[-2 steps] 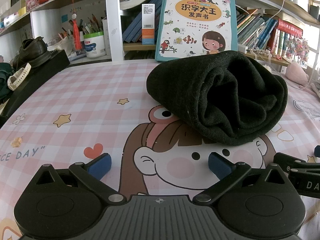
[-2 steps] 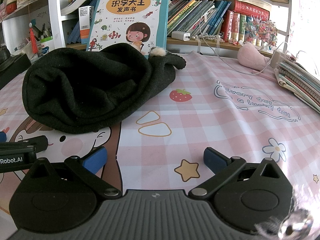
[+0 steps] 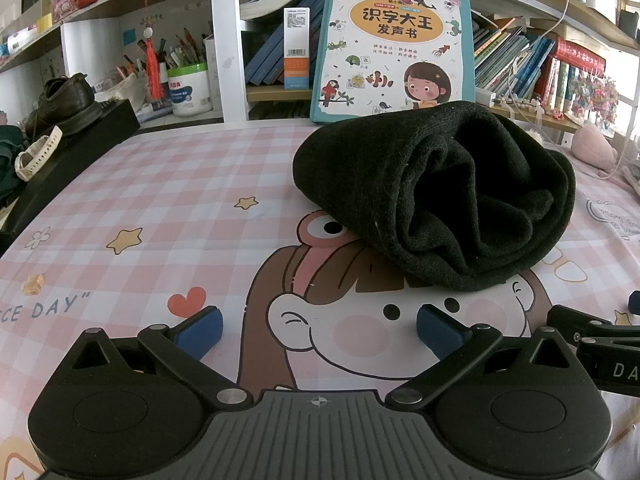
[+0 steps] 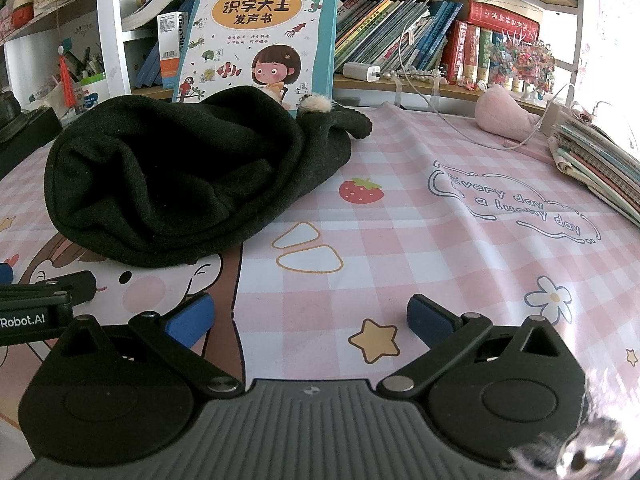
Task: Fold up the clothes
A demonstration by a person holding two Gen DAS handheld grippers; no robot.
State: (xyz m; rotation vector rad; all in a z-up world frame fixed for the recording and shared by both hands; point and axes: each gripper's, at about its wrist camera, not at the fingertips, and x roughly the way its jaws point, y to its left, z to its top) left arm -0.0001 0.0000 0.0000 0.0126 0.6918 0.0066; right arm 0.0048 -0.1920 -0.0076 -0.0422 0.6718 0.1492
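Centrally in the left wrist view, a black knitted garment (image 3: 432, 200) is seen bundled in a loose roll on the pink checked cloth of the desk (image 3: 160, 208). Low in that frame, the left tool (image 3: 319, 330) is held released, its blue pads spread wide over the cloth with nothing between them. Likewise, the right tool (image 4: 307, 316) is held released and empty low in its own frame, the garment (image 4: 180, 176) lying at upper left, apart from it. A picture book (image 4: 260, 36) is propped behind the garment.
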